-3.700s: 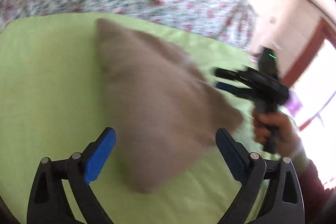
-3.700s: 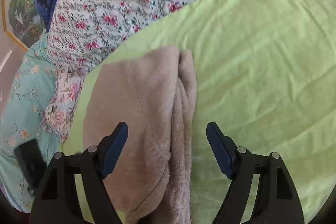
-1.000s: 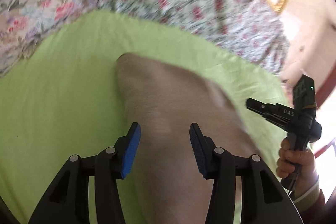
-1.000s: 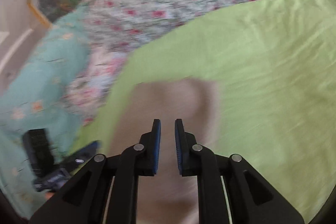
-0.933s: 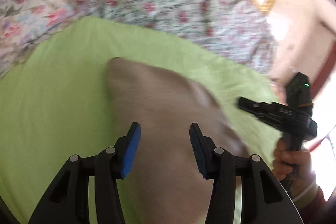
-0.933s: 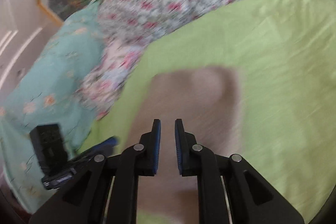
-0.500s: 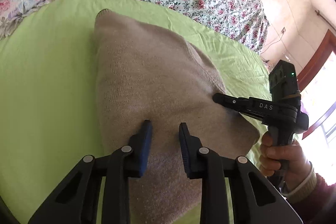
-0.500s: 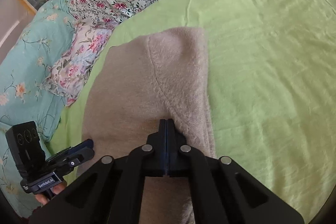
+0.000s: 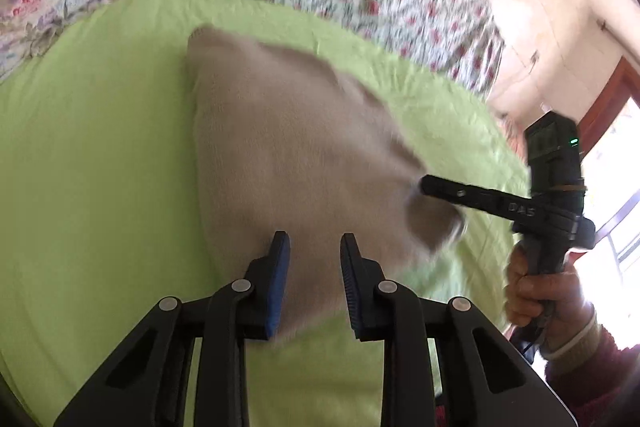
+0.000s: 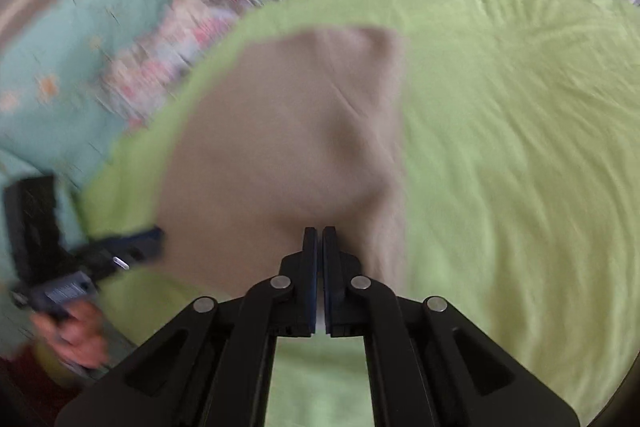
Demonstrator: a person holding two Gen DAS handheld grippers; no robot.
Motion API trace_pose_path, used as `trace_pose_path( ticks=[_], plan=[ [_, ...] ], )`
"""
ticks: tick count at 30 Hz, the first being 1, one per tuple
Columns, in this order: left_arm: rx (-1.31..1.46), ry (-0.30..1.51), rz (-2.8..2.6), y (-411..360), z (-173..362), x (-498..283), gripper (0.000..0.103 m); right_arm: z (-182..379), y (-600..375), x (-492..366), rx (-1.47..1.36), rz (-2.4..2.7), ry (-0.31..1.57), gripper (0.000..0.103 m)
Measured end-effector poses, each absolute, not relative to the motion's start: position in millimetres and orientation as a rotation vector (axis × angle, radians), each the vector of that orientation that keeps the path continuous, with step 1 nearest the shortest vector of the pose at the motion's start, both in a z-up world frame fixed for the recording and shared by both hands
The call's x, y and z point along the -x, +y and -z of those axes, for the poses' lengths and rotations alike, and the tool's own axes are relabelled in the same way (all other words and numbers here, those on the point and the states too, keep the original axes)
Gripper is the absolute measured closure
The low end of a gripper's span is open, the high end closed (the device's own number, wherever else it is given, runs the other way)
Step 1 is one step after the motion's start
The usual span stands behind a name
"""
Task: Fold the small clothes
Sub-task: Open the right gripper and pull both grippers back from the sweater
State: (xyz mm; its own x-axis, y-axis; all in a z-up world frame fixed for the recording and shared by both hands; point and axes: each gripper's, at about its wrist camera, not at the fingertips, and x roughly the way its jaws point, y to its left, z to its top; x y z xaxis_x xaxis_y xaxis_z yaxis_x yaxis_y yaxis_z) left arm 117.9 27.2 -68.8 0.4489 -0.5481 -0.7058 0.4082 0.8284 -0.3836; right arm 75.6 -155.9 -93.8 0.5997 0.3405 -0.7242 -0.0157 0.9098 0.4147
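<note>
Beige knitted garment [image 9: 288,147]: lying on your lime-green bed sheet [image 9: 92,167]. Left gripper [image 9: 314,247]: jaws pinching its near edge. Right gripper [image 10: 319,233]: jaws closed on its hem.

A soft, matt, fuzzy knit cloth is seen in the beige garment [image 9: 288,147] ahead of the jaws. Beneath it, a smooth, faintly creased light-green sheet [image 10: 520,131] of woven cloth is spread. Matt black plastic arms with bare metal rivets and blue rubbery pads are shown on the left gripper [image 9: 314,267] and right gripper [image 10: 319,259].
</note>
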Motion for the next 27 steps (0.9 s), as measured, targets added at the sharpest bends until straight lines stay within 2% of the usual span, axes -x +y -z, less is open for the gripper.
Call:
trace_pose_path(
  ticks=[5, 27],
  plan=[
    [0.181, 0.987, 0.565, 32.8, 97.2, -107.0, 0.084, 110.8, -170.0, -60.9, -0.446, -0.195, 0.887, 0.103],
    [0.101, 0.99, 0.481, 27.3, 86.8, -99.0, 0.082, 98.2, -169.4, -39.8, -0.387, -0.141, 0.933, 0.102]
  ],
)
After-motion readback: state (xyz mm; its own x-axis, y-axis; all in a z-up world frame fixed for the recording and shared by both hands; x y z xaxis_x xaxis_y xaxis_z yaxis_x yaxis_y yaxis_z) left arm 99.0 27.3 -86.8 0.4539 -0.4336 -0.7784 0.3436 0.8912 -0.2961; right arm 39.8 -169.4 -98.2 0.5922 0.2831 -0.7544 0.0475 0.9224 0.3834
